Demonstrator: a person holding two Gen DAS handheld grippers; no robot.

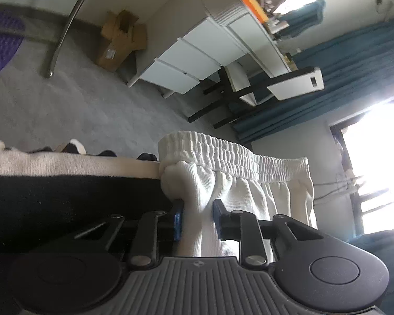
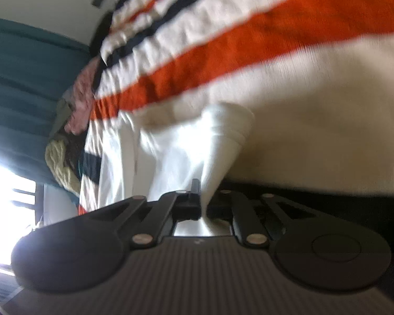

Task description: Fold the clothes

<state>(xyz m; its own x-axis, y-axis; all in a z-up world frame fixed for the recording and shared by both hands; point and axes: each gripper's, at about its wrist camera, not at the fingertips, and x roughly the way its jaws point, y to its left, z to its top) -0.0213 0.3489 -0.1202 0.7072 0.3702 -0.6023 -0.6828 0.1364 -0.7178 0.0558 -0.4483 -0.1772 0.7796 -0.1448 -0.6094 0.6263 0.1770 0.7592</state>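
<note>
The left tool (image 1: 197, 216) is clenching a bunch of white ribbed fabric just below the elastic waistband of the white shorts (image 1: 239, 173); its blue pads (image 1: 178, 219) are pressing the cloth from both sides, and the waistband is standing up above them, gathered and puckered; the garment is hanging over the edge of the bed (image 1: 65, 168), whose cover is showing a pale band above a dark one. Beyond the bed a grey carpet (image 1: 78, 99) is stretching to a white drawer unit (image 1: 197, 52), a cardboard box (image 1: 120, 39) is leaning by the wall, and blue curtains (image 1: 341, 73) are hanging beside a bright window (image 1: 375, 162).

In the right wrist view, which is blurred, the right tool (image 2: 203, 204) is pinching a narrow fold of the same white cloth (image 2: 186, 147), its jaws being fully closed on it; the fabric is rising from the tool into a loose peak. Behind it a striped bedspread (image 2: 223, 47) in white, orange and dark blue is filling the view; a cream knitted piece (image 2: 61, 162) is lying at the far left, near teal curtains (image 2: 26, 78).
</note>
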